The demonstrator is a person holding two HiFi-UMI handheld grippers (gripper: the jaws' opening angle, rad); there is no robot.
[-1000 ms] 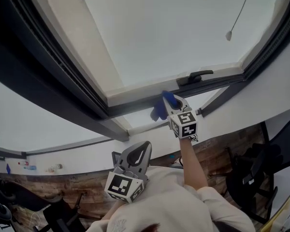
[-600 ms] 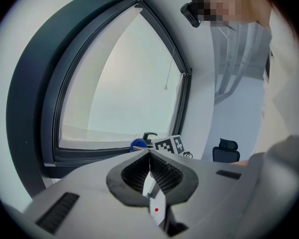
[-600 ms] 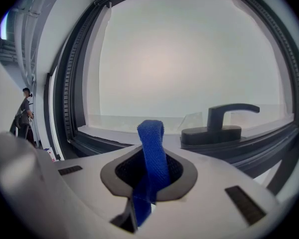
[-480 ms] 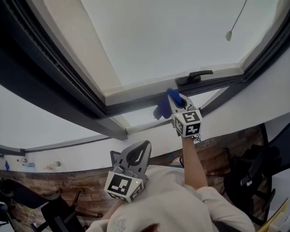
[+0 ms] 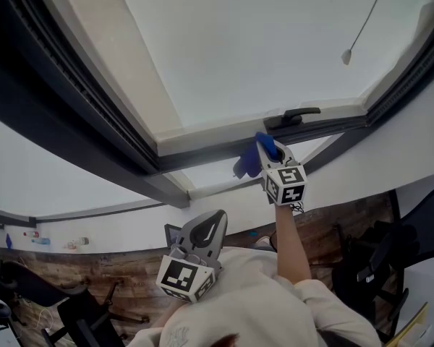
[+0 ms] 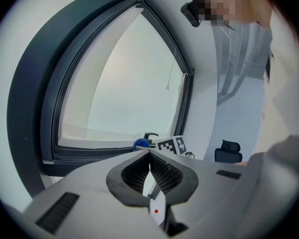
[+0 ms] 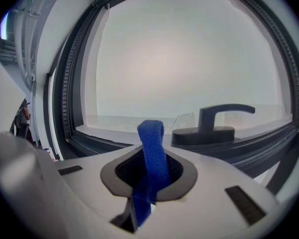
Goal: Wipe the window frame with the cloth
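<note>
Blue cloth (image 5: 244, 166) in outstretched right gripper (image 5: 269, 149)

Jaws of right gripper (image 7: 148, 159) closed on blue cloth (image 7: 151, 134), by window frame (image 7: 92, 142).
Cloth strip is held upright between them; black window handle (image 7: 215, 123) is seen just right.

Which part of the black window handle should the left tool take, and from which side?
Likely the lever of the window handle, near its free right end, coming straight in from the room side, one jaw above, one below. It stands off the flat base on a short post, leaving a gap; the base gives nothing to pinch.
</note>
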